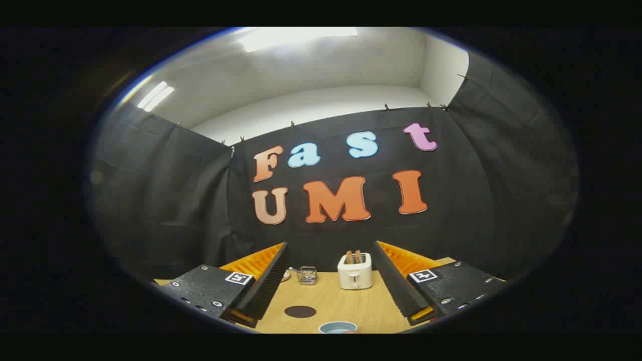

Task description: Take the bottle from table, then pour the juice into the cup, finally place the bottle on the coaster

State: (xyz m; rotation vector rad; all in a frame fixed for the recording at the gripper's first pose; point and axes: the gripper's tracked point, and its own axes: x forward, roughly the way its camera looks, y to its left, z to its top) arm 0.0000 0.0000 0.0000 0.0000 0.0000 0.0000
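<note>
I am seeing the cup (337, 328) sitting low between the fingers, close in, only its round pale-blue rim showing. Just beyond it and a little to the left, the coaster (300, 311) is lying flat on the bench (346, 306) as a dark oval disc, apart from the cup. I cannot pick out the bottle from here.

I am holding the gripper (331, 301) level above the bench and aiming it forward toward the back wall, its view taking in more cloth and ceiling than bench. The fingers (266, 286) are standing spread wide apart, gripping nothing and touching nothing; their inner faces are showing ribbed, saw-toothed pads, and each rough-textured body is carrying a small square marker.

Farther out, between the fingers, a white boxy toaster (355, 271) with rounded corners is standing upright on the pale wood-grain bench, two brown slices poking from its slots. To its left, a small clear glass container (306, 275) with a metal clasp is resting near the left finger. Black cloth is draping the booth behind, under a white ceiling.
</note>
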